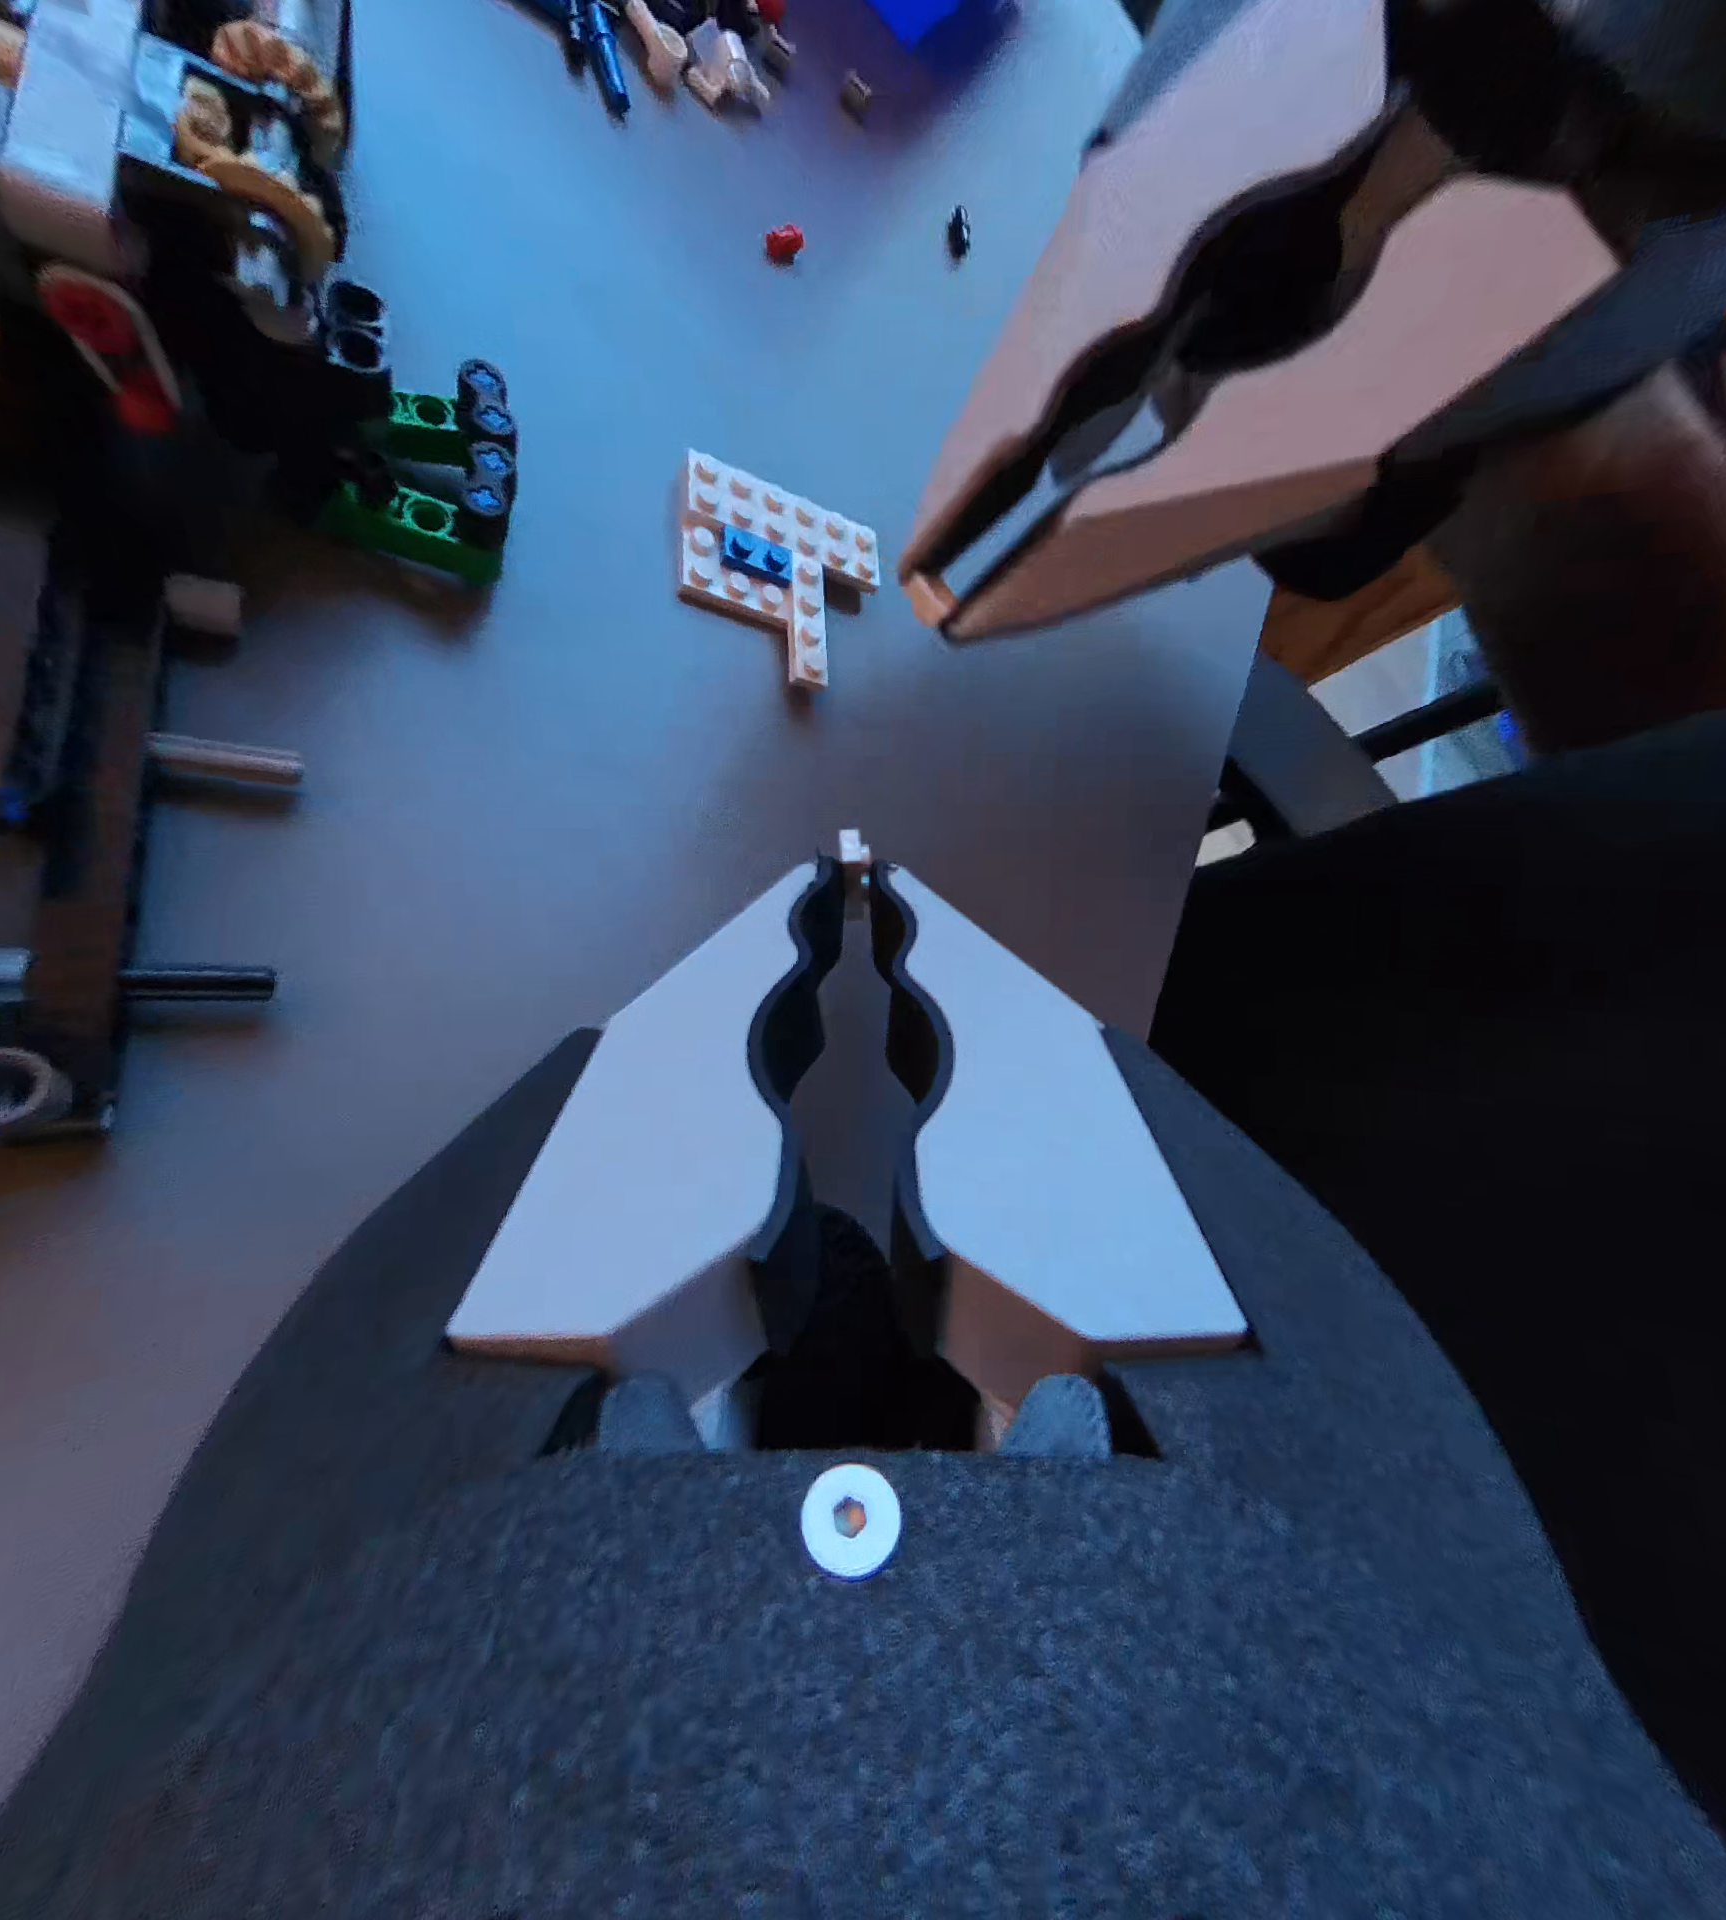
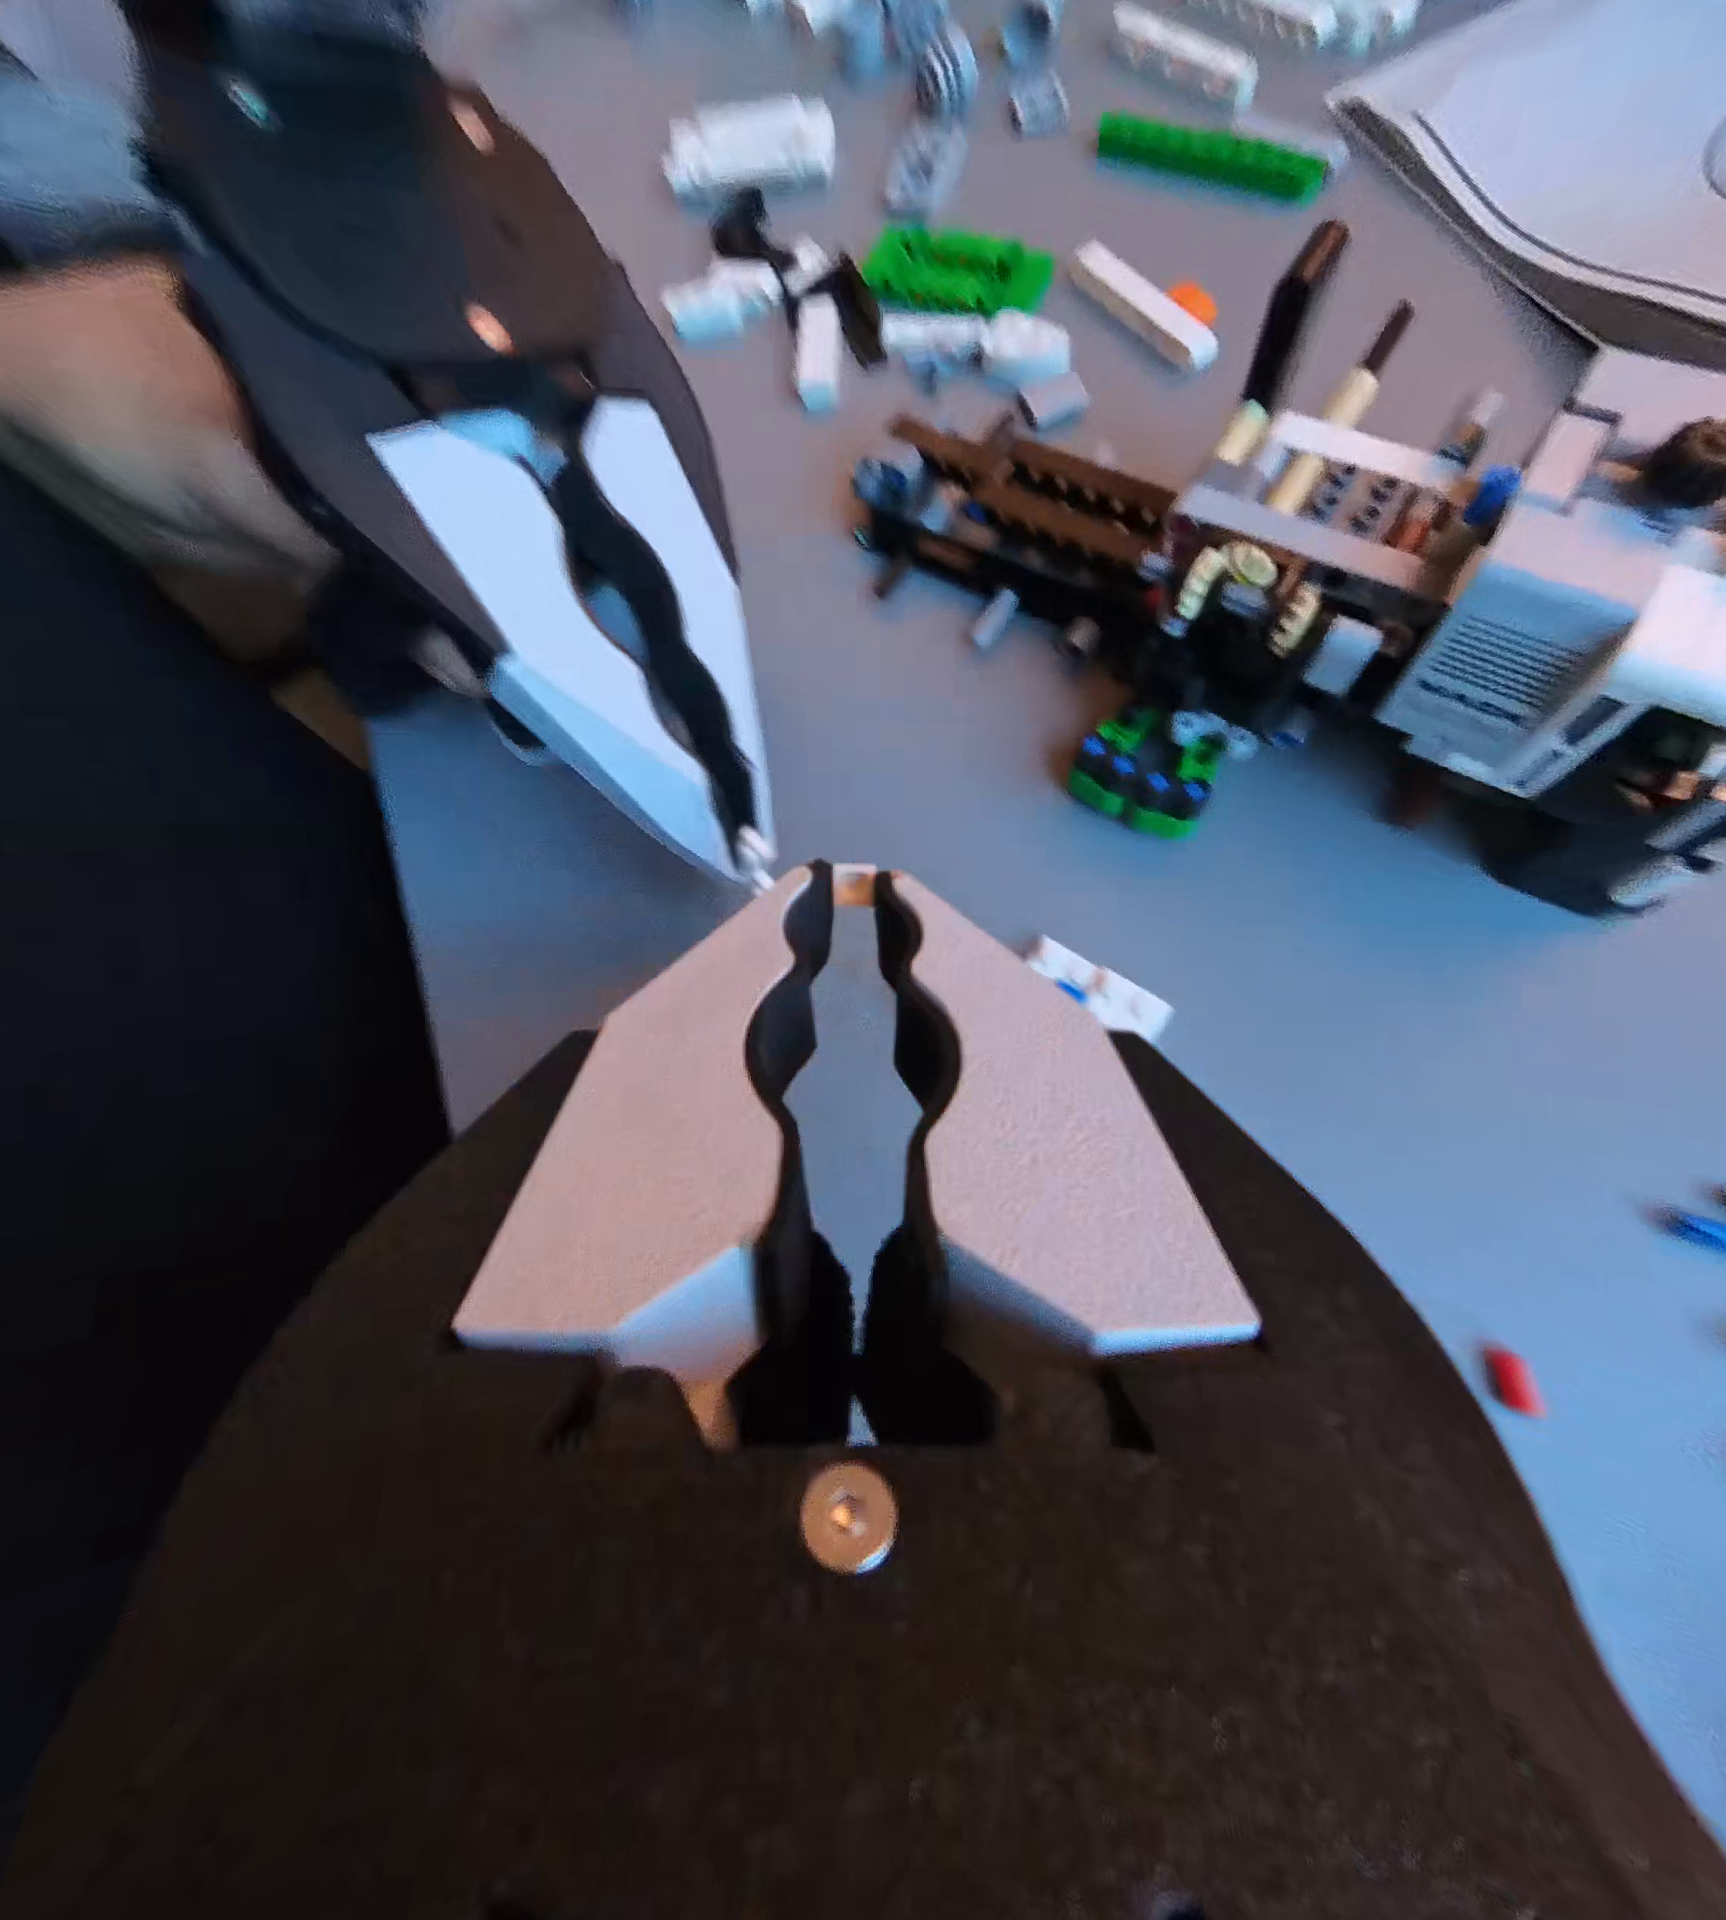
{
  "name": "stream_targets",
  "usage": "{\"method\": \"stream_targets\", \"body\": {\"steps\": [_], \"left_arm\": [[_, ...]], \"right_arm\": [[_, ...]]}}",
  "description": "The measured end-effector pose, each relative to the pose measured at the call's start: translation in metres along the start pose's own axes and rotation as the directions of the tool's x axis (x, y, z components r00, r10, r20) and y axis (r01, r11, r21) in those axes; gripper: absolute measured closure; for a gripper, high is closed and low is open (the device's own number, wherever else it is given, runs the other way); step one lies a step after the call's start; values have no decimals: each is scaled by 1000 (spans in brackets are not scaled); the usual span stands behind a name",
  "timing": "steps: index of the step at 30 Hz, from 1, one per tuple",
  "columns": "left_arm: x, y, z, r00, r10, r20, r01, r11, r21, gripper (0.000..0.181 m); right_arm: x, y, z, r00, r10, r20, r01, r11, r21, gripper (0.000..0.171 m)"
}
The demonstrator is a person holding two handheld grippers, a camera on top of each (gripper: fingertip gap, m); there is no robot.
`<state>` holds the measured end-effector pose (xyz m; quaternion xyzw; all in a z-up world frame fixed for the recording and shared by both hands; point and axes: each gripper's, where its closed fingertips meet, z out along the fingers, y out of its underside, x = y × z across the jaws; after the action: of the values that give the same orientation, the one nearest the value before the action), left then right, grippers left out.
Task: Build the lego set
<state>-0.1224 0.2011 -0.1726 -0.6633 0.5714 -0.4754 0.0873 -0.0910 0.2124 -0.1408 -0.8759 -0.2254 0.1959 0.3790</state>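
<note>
A flat tan plate assembly (image 1: 786, 520) with a small blue plate (image 1: 757, 554) on it lies on the grey table (image 1: 578, 779). My left gripper (image 1: 854, 871) is shut on a small pale piece (image 1: 851, 844), held above the table short of the assembly. My right gripper (image 2: 851, 883) is shut on a small pale piece (image 2: 855, 883). In the left wrist view the right gripper (image 1: 932, 601) hangs just right of the assembly. In the right wrist view the left gripper (image 2: 753, 847) is close at the left, and the assembly (image 2: 1113, 992) is half hidden behind my right finger.
A large partly built model (image 2: 1410, 582) with a green and black section (image 1: 433, 468) stands beside the assembly. Loose white, grey and green bricks (image 2: 952, 270) lie at the back. A red stud (image 1: 783, 242) and a black piece (image 1: 958, 231) lie beyond the assembly. A booklet (image 2: 1617, 156) lies at the far right. The grippers' ends are close to 5 centimeters from one another. The red stud (image 1: 783, 242) sits 15 centimeters or so from the ends of my right fingers. Look for it in the right wrist view (image 2: 1494, 1380) too.
</note>
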Motion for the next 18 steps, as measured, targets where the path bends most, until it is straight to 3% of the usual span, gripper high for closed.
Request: {"method": "stream_targets", "body": {"steps": [1,4,13,16,18], "left_arm": [[1,-1,1,999,-31,-21,32,999,6,179],[6,1,3,989,-111,-102,110,994,-15,178],[1,8,10,987,-143,-68,139,989,-58,168],[3,6,6,997,-58,-53,56,997,-51,152],[7,-3,0,994,105,-9,-105,994,3,151]], "right_arm": [[-4,-3,2,999,25,28,-26,999,38,165],[-8,1,7,992,92,81,-99,992,80,164],[-7,16,8,984,155,89,-166,977,132,164],[-9,11,5,956,242,168,-270,948,171,165],[-20,4,4,879,345,329,-409,900,151,164]]}}
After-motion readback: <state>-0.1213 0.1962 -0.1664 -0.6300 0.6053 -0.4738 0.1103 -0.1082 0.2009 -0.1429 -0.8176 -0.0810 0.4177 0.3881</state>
